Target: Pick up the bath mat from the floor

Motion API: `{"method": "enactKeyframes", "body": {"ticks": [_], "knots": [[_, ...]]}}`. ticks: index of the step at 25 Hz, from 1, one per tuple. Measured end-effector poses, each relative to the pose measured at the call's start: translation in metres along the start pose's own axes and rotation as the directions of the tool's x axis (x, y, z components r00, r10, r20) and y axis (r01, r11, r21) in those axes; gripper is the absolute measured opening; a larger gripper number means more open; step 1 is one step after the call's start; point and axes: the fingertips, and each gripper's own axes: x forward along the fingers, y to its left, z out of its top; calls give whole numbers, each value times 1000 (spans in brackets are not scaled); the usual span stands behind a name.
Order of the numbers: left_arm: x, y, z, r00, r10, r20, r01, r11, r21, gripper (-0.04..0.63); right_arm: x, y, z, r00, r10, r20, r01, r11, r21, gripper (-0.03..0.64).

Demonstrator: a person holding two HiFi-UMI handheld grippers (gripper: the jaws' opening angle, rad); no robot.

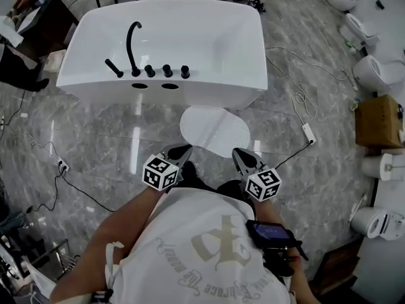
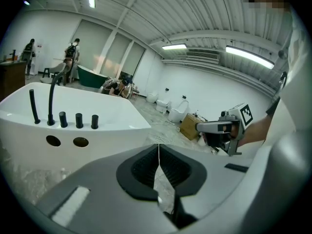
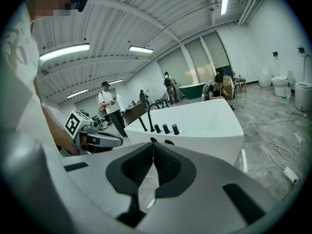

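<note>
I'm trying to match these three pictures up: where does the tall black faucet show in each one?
Head view: the faucet stands upper left of centre, on the tub's near rim.
Left gripper view: far left, at mid height.
Right gripper view: just left of centre.
Shared landmark: the white tub that it stands on, at the left in the left gripper view and at centre right in the right gripper view.

Bright, even overhead light, fisheye-warped edges

I hold two grey grippers, left gripper (image 1: pixel 186 148) and right gripper (image 1: pixel 236 152); I see one oval white bath mat (image 1: pixel 212 130), one glossy white bathtub (image 1: pixel 190 97), three black cylindrical knobs (image 1: pixel 167 70).
</note>
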Motion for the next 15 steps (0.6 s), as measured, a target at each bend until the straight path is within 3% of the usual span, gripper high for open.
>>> {"method": "enactKeyframes", "body": {"ticks": [7,15], "knots": [[3,15,-6,999,35,-20,-35,999,-28,11,19,-8,2,999,34,-24,-34,999,-2,6],[12,27,-4,994,112,-14,-113,990,-81,11,53,-23,-6,988,134,-81,-135,991,-7,6]]}}
